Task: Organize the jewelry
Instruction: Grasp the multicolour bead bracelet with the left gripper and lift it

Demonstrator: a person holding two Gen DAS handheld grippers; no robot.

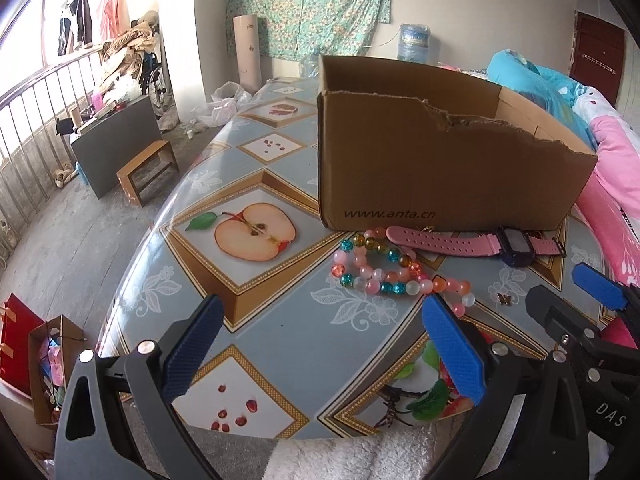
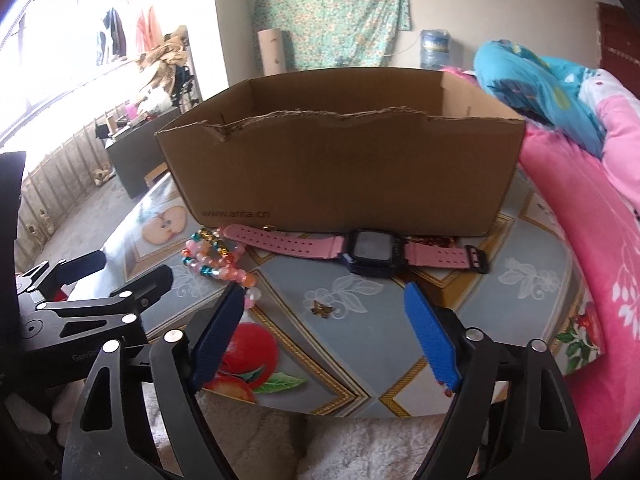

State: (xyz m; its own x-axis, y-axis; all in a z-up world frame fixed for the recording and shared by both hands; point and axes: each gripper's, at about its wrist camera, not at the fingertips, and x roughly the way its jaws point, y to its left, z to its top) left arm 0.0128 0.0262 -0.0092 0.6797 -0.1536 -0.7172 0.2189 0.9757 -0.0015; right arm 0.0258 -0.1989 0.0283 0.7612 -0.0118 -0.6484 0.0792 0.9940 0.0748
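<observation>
Right hand-held gripper (image 2: 324, 312) open wide, empty, above small brooch (image 2: 321, 309), left hand-held gripper (image 1: 320, 320) likewise

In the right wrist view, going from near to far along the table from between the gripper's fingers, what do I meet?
Small butterfly charm → pink watch → cardboard box.

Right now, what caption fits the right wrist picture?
Open right gripper hovers over a small butterfly charm, before a pink watch and cardboard box.
</observation>
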